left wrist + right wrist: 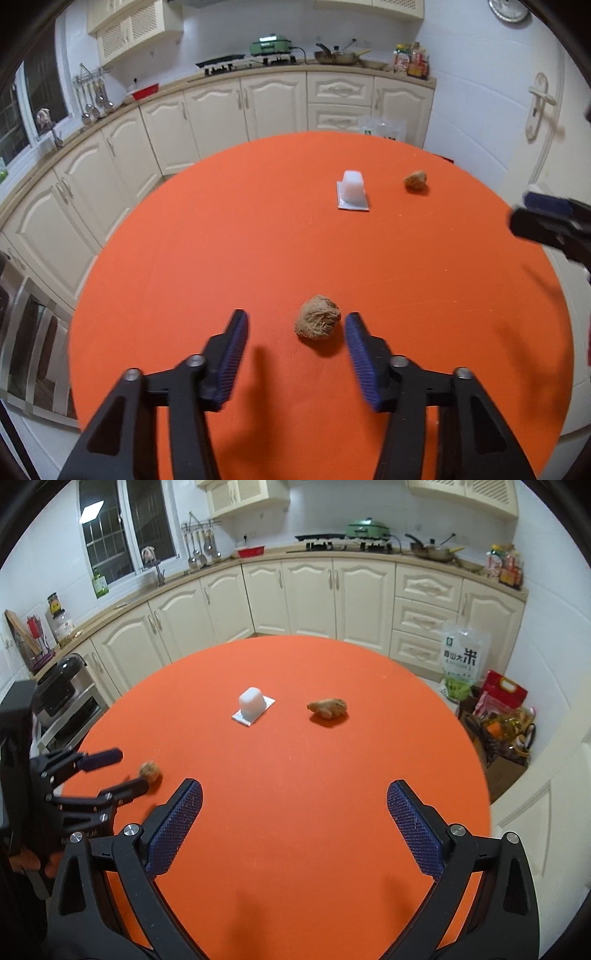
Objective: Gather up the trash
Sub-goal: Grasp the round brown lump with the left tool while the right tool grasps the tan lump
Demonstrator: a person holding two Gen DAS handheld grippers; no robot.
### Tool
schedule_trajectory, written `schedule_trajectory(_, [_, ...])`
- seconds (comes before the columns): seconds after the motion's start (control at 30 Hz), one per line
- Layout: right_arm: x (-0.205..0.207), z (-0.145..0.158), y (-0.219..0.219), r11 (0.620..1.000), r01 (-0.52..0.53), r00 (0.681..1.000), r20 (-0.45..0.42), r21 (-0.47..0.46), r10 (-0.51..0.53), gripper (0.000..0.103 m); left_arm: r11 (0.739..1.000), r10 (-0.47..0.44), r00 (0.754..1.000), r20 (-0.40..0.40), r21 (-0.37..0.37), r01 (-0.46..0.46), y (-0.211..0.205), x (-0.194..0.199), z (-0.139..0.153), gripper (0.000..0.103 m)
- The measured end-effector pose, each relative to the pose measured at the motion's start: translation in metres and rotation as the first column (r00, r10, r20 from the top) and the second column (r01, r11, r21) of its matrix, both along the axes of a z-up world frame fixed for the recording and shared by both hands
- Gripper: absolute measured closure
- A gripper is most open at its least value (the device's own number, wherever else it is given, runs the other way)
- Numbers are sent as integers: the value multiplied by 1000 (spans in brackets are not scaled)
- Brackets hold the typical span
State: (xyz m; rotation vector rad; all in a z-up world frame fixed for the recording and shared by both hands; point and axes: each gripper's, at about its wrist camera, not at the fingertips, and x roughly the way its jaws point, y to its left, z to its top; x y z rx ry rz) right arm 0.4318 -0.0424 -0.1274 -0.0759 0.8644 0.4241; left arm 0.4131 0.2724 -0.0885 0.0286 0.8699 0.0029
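- The left gripper (295, 325) hangs low over the near left part of the round orange surface (229, 258), its blue-padded fingers apart.
- A crumpled brown paper ball (317, 322) lies on the surface between those fingers — closer to the right pad, but touching neither of them.
- From the right wrist view this ball (149, 770) sits close to the surface's left edge, at the tips of the left gripper (127, 771), which looks blurred there.
- Toward the far side of the surface, near its middle, a small white plastic cup (252, 705) stands upside down, its flat rim flange spread out on the orange.
- Just to the right of the cup, apart from it, lies a second crumpled brown wad (328, 708), nearer the far right edge.
- The right gripper (294, 801) is over the near edge of the surface with its fingers spread wide — only bare orange between them.
- In the left wrist view the right gripper (546, 218) shows only as a blurred dark shape at the right border.
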Motion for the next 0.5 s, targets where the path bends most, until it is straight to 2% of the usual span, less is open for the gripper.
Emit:
schedule_trajectory(0.1, [21,-8,7,1000,10,1000,-16,3,-10,3,999,-36,999,-17,-8,36,4,18,-4,66])
schedule_trajectory(0.2, [42,-17,13,1000,17,999,-33,2,-17,2,997,-69,998,6,17,69,9,20,-5,69])
schedule_trajectory(0.3, [62,-26,16,1000,22,999,-46,-11,-23,2,995,-103,995,5,-2,103,14,28,-5,83])
schedule_trajectory(0.4, [80,-36,20,999,31,998,-61,-23,-32,2,993,-114,993,14,16,114,20,32,-6,83])
schedule_trajectory(0.5, [93,-43,23,998,35,998,-59,-48,-38,3,994,-106,994,25,3,106,28,31,-8,83])
